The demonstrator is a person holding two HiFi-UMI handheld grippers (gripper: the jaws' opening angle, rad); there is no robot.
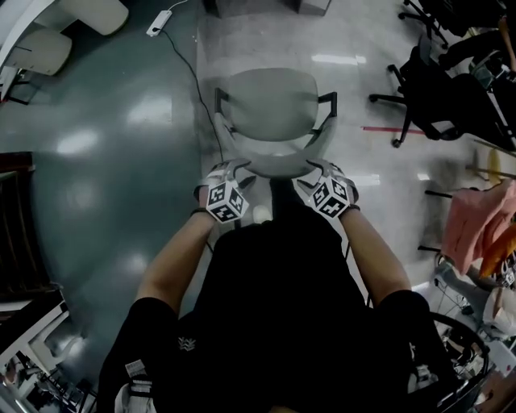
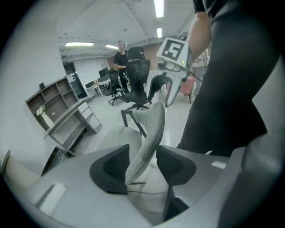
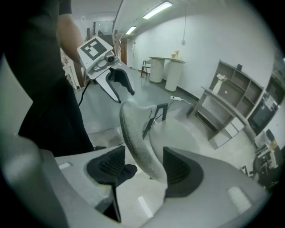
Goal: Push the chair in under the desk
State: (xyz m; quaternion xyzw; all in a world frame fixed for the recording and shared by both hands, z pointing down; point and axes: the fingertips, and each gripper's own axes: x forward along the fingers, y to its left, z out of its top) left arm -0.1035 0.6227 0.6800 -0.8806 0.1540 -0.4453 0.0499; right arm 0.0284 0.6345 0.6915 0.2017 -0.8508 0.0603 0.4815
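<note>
A light grey chair [image 1: 270, 101] with black armrests stands on the floor right in front of me, its backrest [image 1: 274, 159] nearest. My left gripper [image 1: 239, 171] straddles the backrest's top edge on the left and my right gripper [image 1: 313, 171] on the right. In the left gripper view the backrest [image 2: 149, 133] passes between the spread pads of the left gripper [image 2: 144, 164], with a gap to the right pad. In the right gripper view the backrest [image 3: 138, 133] sits between the wide pads of the right gripper [image 3: 142, 167], clear of the left pad. Both are open. A grey desk [image 2: 67, 118] stands beyond the chair.
Black office chairs [image 1: 435, 89] crowd the right side, with pink cloth [image 1: 480, 226] below them. A power strip [image 1: 159, 22] and its cable [image 1: 193, 77] run along the floor left of the chair. A shelf unit [image 2: 49, 95] stands by the desk, and a person [image 2: 120, 58] farther off.
</note>
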